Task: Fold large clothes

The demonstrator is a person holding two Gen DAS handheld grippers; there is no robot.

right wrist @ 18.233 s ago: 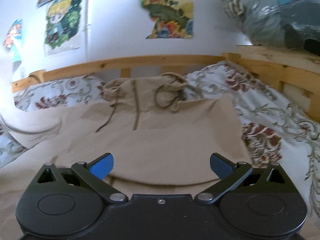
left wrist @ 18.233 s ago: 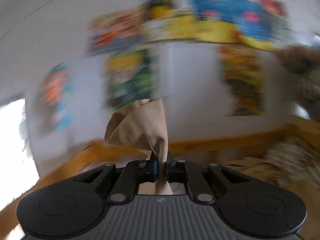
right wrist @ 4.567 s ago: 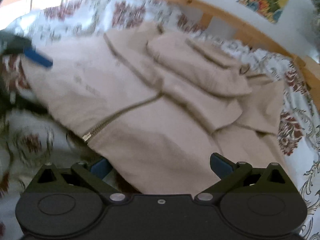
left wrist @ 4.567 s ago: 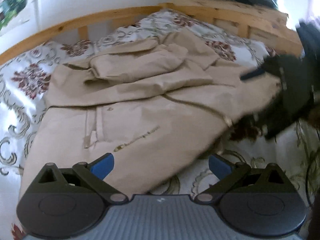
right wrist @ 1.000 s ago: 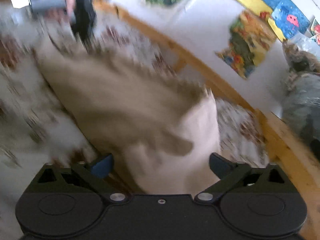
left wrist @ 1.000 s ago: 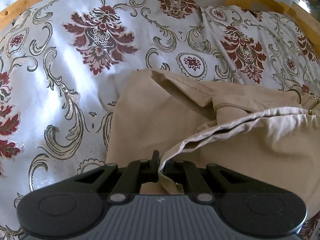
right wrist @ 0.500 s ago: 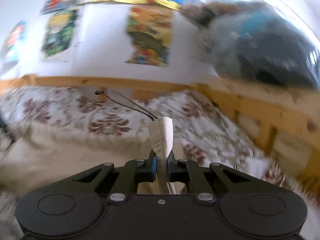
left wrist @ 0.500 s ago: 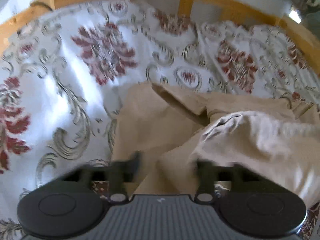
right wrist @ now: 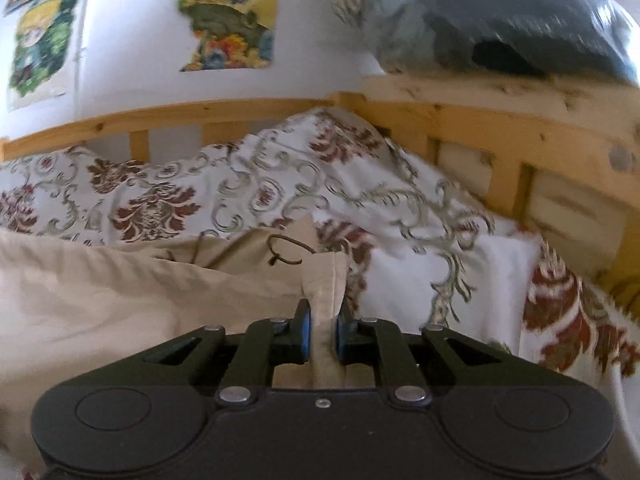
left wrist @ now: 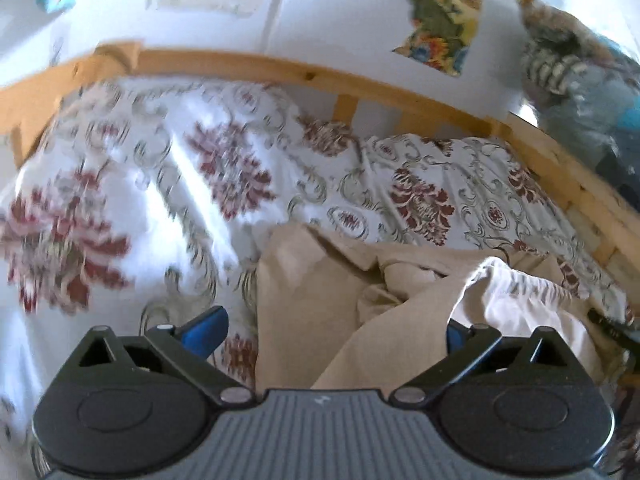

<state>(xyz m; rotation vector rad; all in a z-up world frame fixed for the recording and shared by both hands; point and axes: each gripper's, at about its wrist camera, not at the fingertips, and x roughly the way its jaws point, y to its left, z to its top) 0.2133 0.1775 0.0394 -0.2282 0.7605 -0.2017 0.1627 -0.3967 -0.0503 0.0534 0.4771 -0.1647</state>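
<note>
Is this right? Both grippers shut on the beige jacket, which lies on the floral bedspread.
Not quite. Only the right gripper is shut on the beige jacket, as the right wrist view shows. In the left wrist view the left gripper is open, its jaws spread wide with jacket fabric loose between them. The jacket does lie on the floral bedspread.

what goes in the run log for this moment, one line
task: fold beige jacket | left gripper: open, over fabric | right gripper: shut on jacket edge | surface: floral bedspread
</note>
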